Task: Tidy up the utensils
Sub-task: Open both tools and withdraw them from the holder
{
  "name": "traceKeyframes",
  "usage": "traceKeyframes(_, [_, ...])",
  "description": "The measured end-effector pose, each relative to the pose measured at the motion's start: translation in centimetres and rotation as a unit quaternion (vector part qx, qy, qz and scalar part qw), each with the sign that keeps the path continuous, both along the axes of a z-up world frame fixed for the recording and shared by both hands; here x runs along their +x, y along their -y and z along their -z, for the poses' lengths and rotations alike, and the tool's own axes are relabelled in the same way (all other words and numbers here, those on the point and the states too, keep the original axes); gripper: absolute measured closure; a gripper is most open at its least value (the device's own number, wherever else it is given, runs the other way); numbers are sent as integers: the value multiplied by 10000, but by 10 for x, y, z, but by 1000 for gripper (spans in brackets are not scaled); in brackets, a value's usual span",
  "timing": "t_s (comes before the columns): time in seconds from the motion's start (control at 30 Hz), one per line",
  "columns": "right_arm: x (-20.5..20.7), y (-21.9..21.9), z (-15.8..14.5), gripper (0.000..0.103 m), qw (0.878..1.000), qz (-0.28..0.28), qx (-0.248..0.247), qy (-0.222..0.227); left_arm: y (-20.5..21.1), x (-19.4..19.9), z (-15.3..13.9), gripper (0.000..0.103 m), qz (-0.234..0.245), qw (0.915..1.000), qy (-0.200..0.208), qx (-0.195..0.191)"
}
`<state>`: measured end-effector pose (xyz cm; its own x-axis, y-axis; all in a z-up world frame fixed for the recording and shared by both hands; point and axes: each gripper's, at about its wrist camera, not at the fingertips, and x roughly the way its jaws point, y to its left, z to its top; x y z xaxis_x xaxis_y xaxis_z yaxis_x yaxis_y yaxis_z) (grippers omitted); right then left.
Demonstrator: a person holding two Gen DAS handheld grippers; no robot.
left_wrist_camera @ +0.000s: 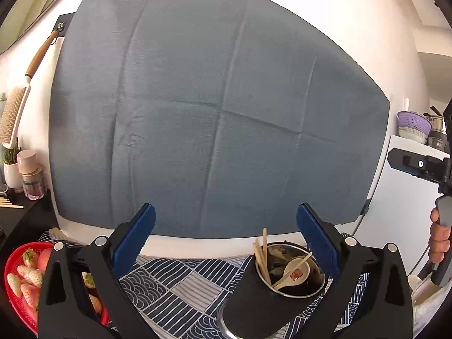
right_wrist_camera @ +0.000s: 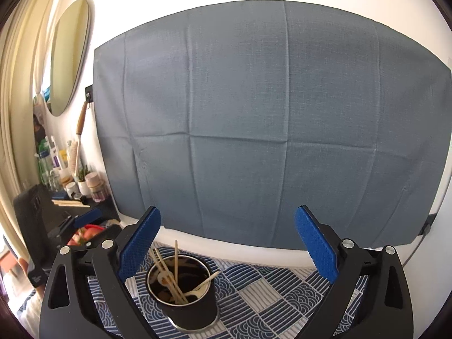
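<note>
A black cylindrical holder with a shiny metal lining (left_wrist_camera: 271, 296) stands upright on a worktop covered by a navy-and-white patchwork-print cloth (left_wrist_camera: 175, 285) of wave, scale and stripe patterns. Inside the holder lean several thin pale wooden chopsticks (left_wrist_camera: 261, 257), their tips rising above the rim, together with a cream ceramic soup spoon (left_wrist_camera: 296, 272) that carries a small reddish printed motif on its bowl. In the right wrist view the same holder (right_wrist_camera: 185, 296) sits low between the fingers, with the chopsticks (right_wrist_camera: 169, 271) fanned across its dark interior.

The left gripper (left_wrist_camera: 226, 243) has black hinged plastic arms and blue ribbed pads; its fingers (left_wrist_camera: 135, 243) are spread wide apart and grip nothing, the holder standing below and between them, nearer the right-hand finger. The right gripper (right_wrist_camera: 227, 244) is built the same way, and its fingers (right_wrist_camera: 139, 245) are likewise spread wide with nothing clasped.

Behind hangs a large grey-blue woven cloth (left_wrist_camera: 214, 107) with fold creases, against a white wall. At the left edge a red perforated plastic basket (left_wrist_camera: 14, 257) holds pale, seeded strawberries (left_wrist_camera: 25, 272). A wooden-handled bristle brush (left_wrist_camera: 17, 107) hangs on the wall, and loose chopsticks (left_wrist_camera: 10, 202) lie on a black shelf. A person's hand (left_wrist_camera: 439, 240) grasps the right gripper's handle at the right edge.
</note>
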<state>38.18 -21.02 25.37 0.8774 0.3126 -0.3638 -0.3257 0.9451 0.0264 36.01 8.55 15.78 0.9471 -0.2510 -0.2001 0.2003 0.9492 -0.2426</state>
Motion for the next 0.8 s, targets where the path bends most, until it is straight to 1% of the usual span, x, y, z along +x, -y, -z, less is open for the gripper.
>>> traceKeyframes(0.13, [-6, -7, 8, 11, 9999, -58, -90, -125, -17, -15, 4, 6, -168, 9998, -111, -39])
traceKeyframes(0.2, [-11, -9, 10, 11, 9998, -72, -135, -135, -23, -24, 6, 6, -274, 9995, -147, 21])
traceKeyframes(0.3, [-22, -12, 14, 11, 9997, -129, -158, -136, -27, -35, 9, 6, -445, 9985, -251, 211])
traceKeyframes(0.53, [-49, -17, 22, 11, 9994, -243, -218, -149, -29, -61, 18, 6, -471, 9973, -410, 394])
traceKeyframes(0.8, [-82, -19, 37, 11, 9988, -268, -331, -231, -23, -94, 26, 6, -393, 9962, -437, 637])
